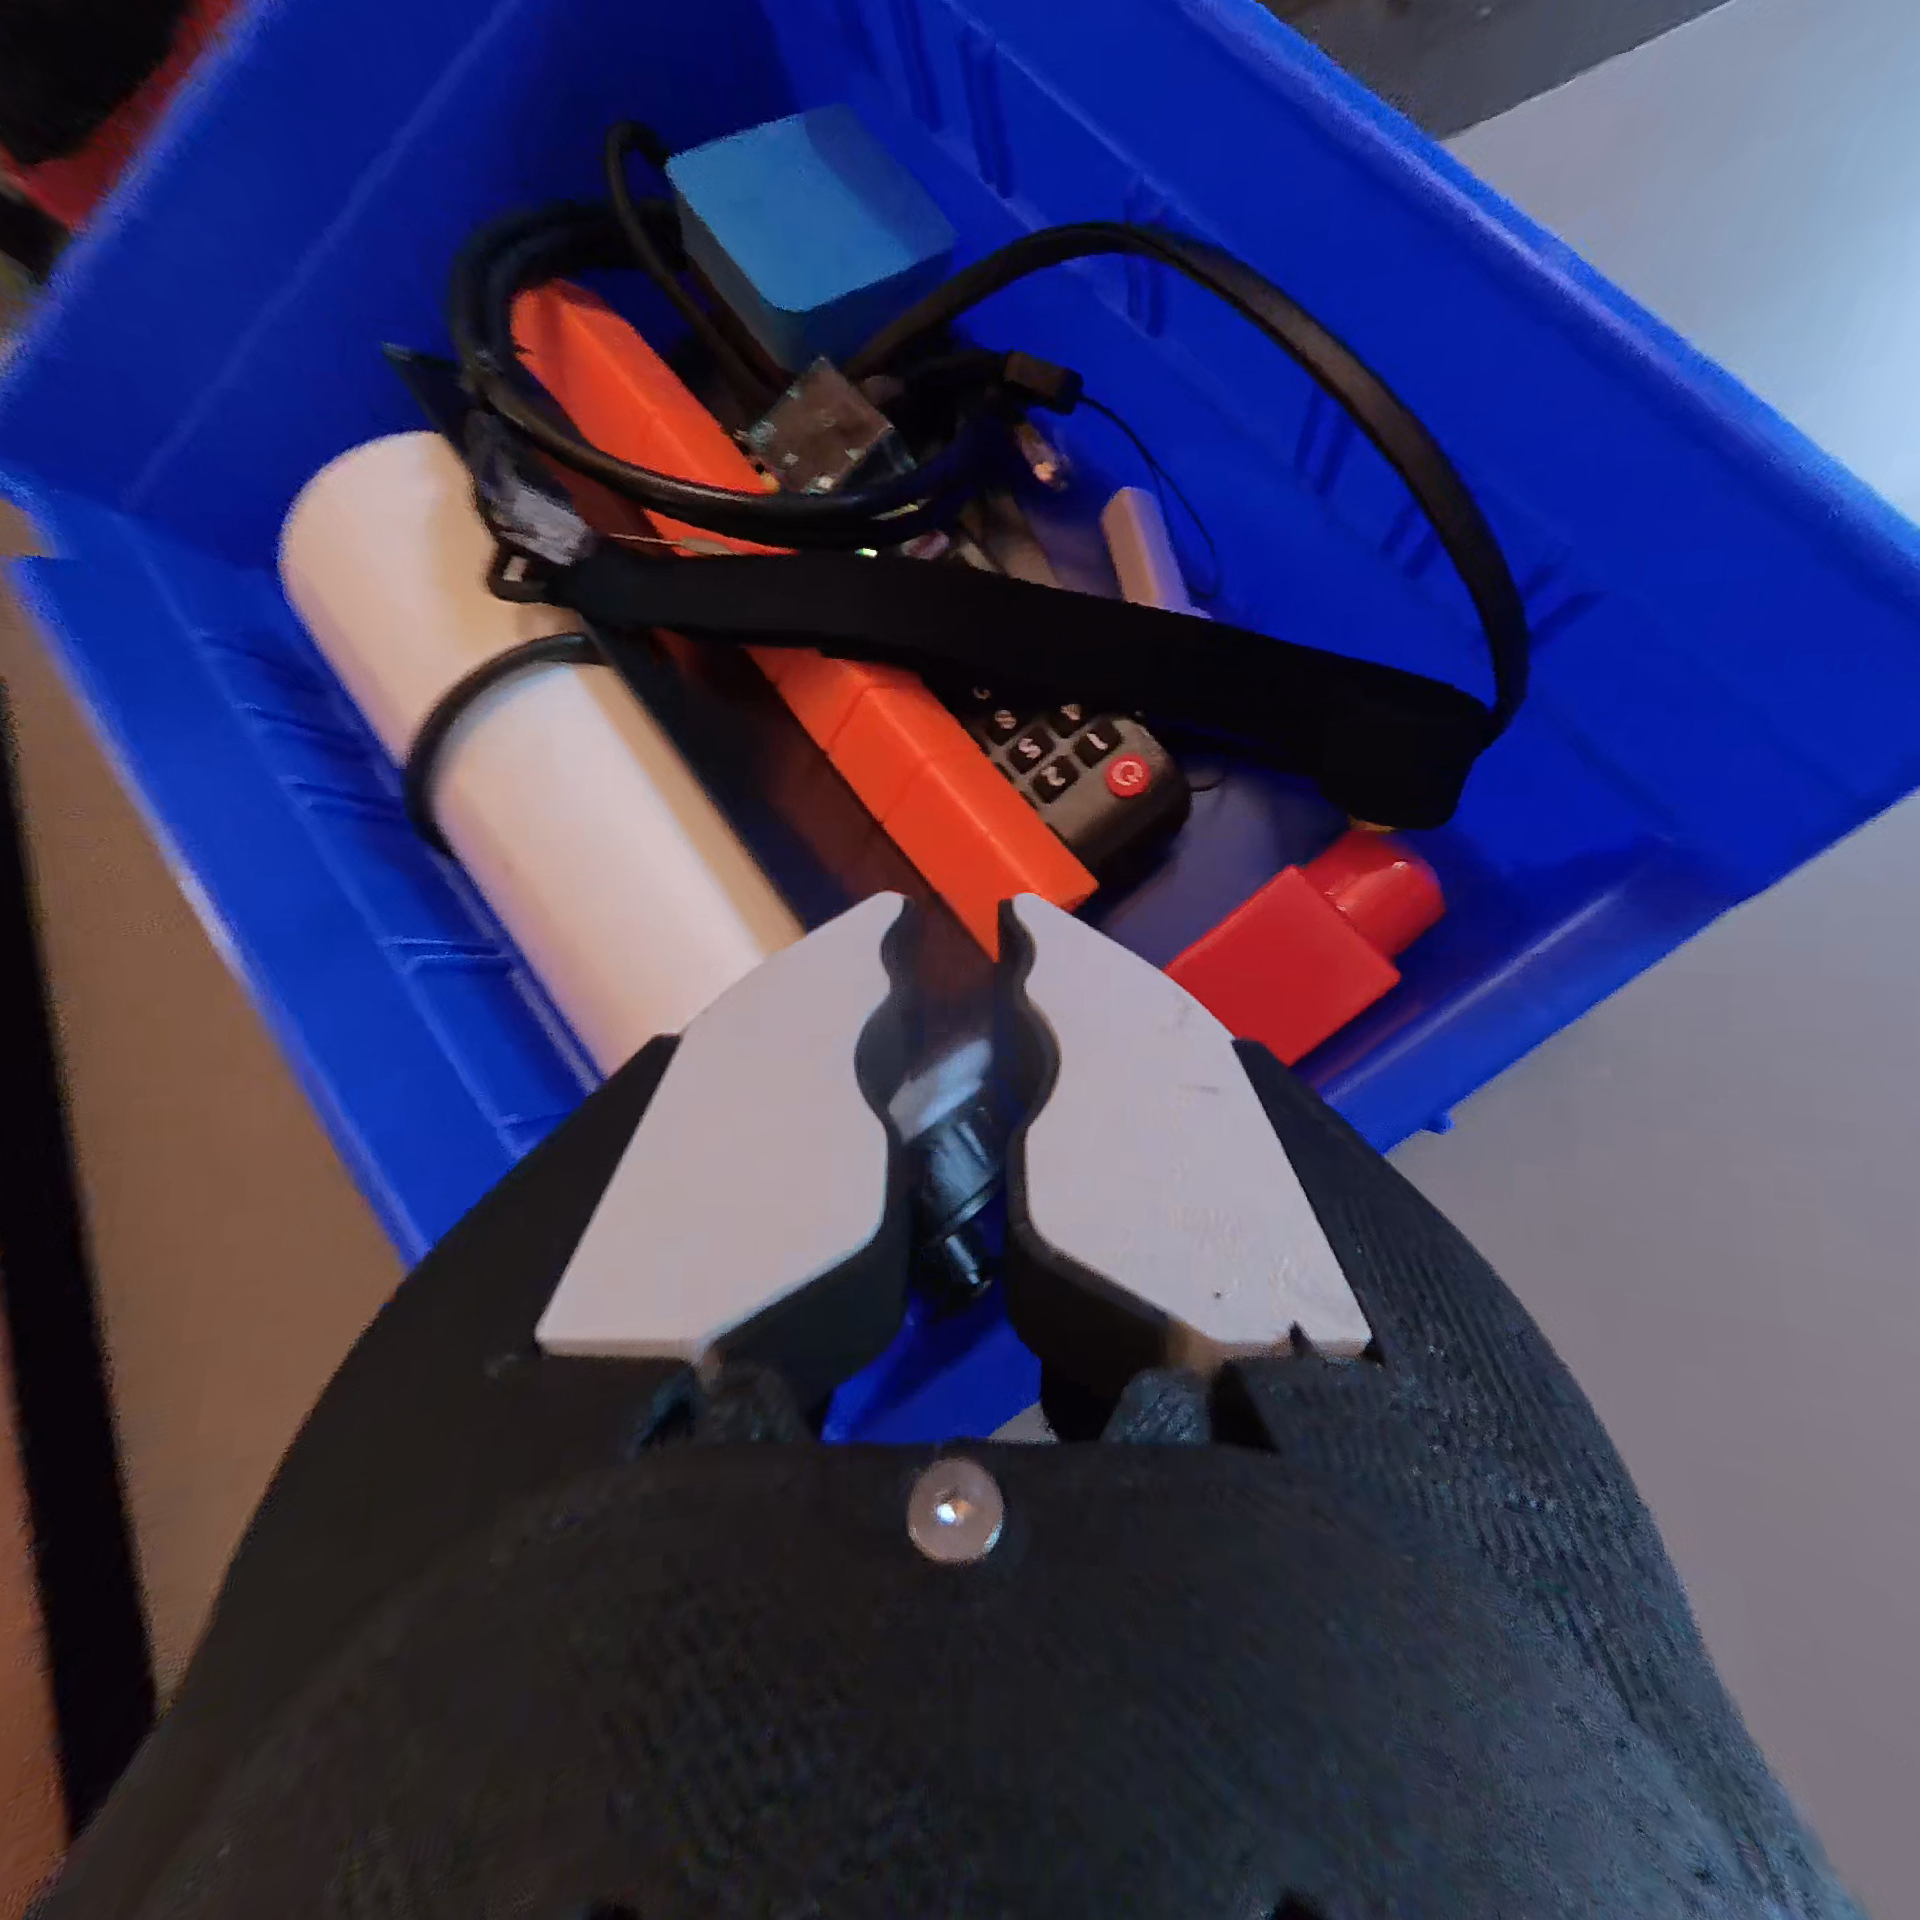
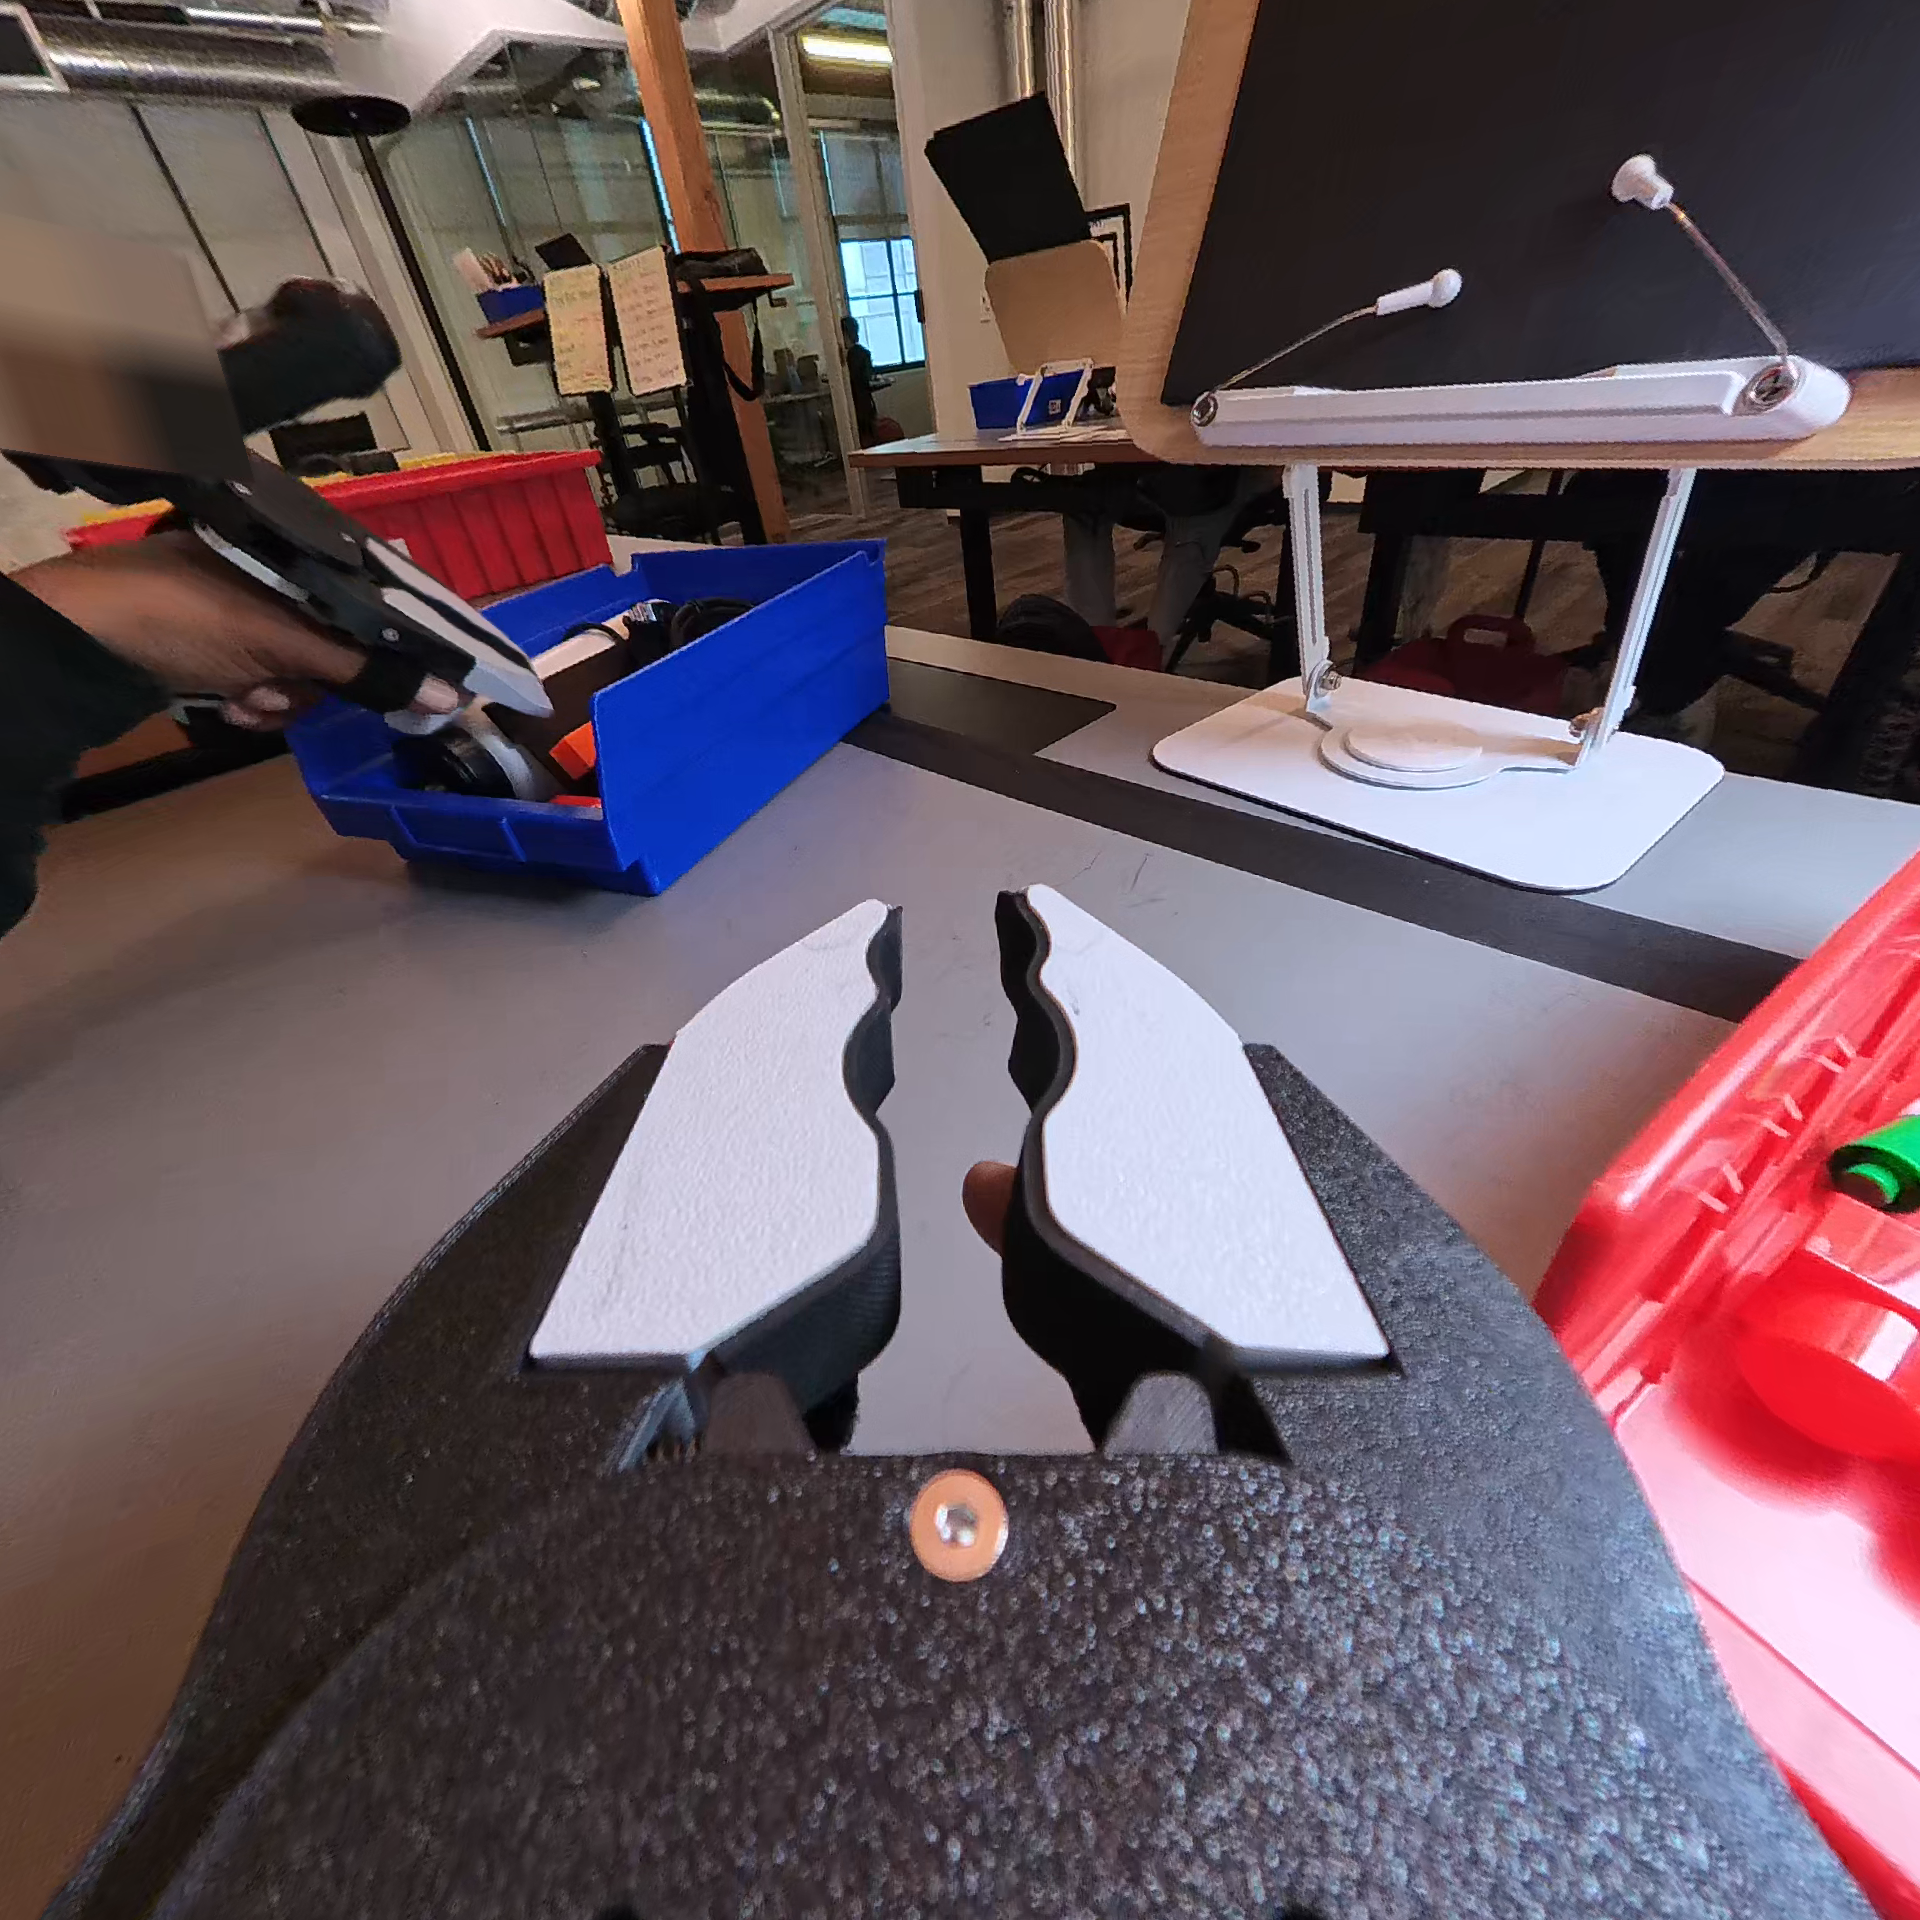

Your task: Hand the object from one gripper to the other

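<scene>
Reaching into the blue bin [image 1: 1558, 582], my left gripper [image 1: 951, 920] has jaws narrowed around a small black-and-white object [image 1: 951, 1122]; grip unconfirmed. Right gripper [image 2: 948, 902], part-open and empty, waits at the bin's 5 o'clock. I'd lift straight, clearing the cables [image 1: 1351, 343].

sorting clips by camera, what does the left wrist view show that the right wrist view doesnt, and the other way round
Only the left wrist view shows the bin's contents from above: a white tube, a long orange block, a black strap, a remote, and a small black and white thing between the left gripper fingers.

Only the right wrist view shows the open, empty right gripper, a white stand and a red case.

Both show the blue bin on the grey table.
</scene>
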Demonstrator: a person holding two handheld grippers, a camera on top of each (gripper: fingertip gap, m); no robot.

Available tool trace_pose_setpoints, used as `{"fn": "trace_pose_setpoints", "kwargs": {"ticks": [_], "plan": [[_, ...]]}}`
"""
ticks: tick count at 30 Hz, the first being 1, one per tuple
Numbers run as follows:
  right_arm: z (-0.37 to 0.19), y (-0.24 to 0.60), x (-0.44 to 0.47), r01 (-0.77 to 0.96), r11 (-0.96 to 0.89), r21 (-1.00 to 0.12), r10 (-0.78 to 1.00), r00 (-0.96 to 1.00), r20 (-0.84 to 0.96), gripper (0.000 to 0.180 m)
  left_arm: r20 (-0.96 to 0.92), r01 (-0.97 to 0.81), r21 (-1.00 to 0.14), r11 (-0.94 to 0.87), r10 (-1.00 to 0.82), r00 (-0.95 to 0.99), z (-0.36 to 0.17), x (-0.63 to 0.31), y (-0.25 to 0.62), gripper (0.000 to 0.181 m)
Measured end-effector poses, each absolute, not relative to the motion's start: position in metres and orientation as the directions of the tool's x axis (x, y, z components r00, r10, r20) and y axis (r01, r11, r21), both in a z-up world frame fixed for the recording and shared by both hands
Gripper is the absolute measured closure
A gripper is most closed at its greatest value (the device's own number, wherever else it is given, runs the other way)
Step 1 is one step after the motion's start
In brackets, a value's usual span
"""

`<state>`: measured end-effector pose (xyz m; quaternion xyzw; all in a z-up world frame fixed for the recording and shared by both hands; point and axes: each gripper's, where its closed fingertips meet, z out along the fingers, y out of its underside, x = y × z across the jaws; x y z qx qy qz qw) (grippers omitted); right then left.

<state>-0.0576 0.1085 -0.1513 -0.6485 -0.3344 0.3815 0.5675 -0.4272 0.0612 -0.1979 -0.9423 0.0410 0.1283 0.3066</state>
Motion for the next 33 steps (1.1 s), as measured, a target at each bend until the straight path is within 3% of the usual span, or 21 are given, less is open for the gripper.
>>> {"fn": "trace_pose_setpoints", "kwargs": {"ticks": [2, 5, 9, 15, 19, 23, 28, 33], "plan": [[-0.151, 0.109, -0.057, -0.001, -0.133, -0.991, 0.867, 0.484, -0.117, 0.162, -0.299, -0.178, -0.557, -0.811, -0.004, 0.954, -0.194, -0.432, 0.057, 0.156], [-0.152, 0.11, -0.057, 0.003, -0.139, -0.99, 0.866, 0.485, -0.12, 0.162, -0.359, -0.259, -0.451, -0.854, -0.091, 0.929, -0.203, -0.437, 0.043, 0.138], [-0.153, 0.111, -0.056, 0.013, -0.133, -0.991, 0.866, 0.488, -0.109, 0.162, -0.448, -0.397, -0.336, -0.854, -0.226, 0.865, -0.21, -0.432, 0.036, 0.131], [-0.152, 0.113, -0.053, 0.03, -0.097, -0.995, 0.859, 0.508, -0.068, 0.162, -0.612, -0.493, -0.225, -0.84, -0.272, 0.742, -0.212, -0.441, 0.045, 0.141], [-0.152, 0.119, -0.049, 0.031, -0.098, -0.995, 0.851, 0.522, -0.067, 0.162, -0.675, -0.559, -0.103, -0.823, -0.355, 0.647, -0.213, -0.444, 0.05, 0.138], [-0.155, 0.125, -0.044, 0.01, -0.136, -0.991, 0.84, 0.532, -0.11, 0.162, -0.731, -0.698, 0.056, -0.713, -0.506, 0.458, -0.209, -0.444, 0.058, 0.134], [-0.158, 0.131, -0.041, -0.001, -0.158, -0.987, 0.829, 0.544, -0.133, 0.162, -0.772, -0.818, 0.258, -0.515, -0.618, 0.146, -0.199, -0.445, 0.071, 0.143], [-0.161, 0.131, -0.041, 0.01, -0.158, -0.987, 0.828, 0.546, -0.127, 0.162, -0.785, -0.871, 0.356, -0.337, -0.614, -0.084, -0.195, -0.441, 0.089, 0.143]]}}
